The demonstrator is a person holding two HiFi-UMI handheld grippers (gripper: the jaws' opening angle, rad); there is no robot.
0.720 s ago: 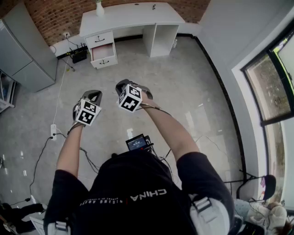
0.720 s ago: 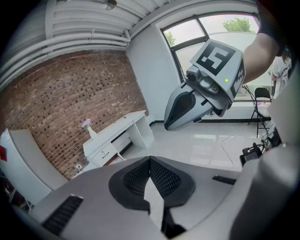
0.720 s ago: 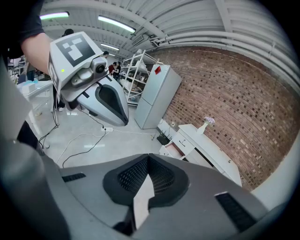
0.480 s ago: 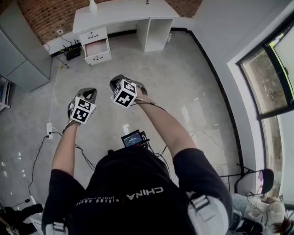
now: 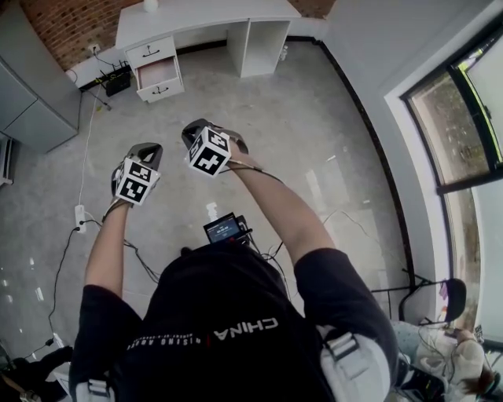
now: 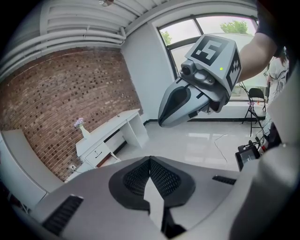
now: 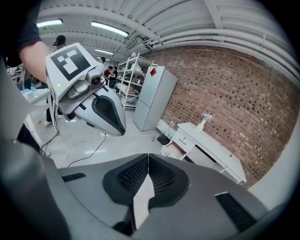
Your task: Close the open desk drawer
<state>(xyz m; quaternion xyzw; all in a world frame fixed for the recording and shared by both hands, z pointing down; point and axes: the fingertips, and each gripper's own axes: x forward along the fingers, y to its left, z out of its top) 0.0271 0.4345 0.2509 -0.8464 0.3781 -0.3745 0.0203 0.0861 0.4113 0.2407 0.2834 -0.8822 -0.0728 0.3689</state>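
Note:
A white desk stands against the brick wall at the top of the head view. Its drawer stack is at the left end, with the middle drawer pulled out and its pinkish inside showing. Both grippers hang in the air over the floor, far short of the desk. My left gripper is shut with nothing in it, its jaws meeting. My right gripper is beside it, also shut and empty. The right gripper view shows the open drawer ahead, and the left gripper view shows the desk far off.
A grey cabinet stands left of the desk, with a black box and cables by the wall. A power strip and a cord lie on the floor at the left. Windows line the right wall. A small vase stands on the desk.
The desk and its drawers have slid up and to the left in the head view. Both grippers stay side by side and shut, a little higher in the picture.

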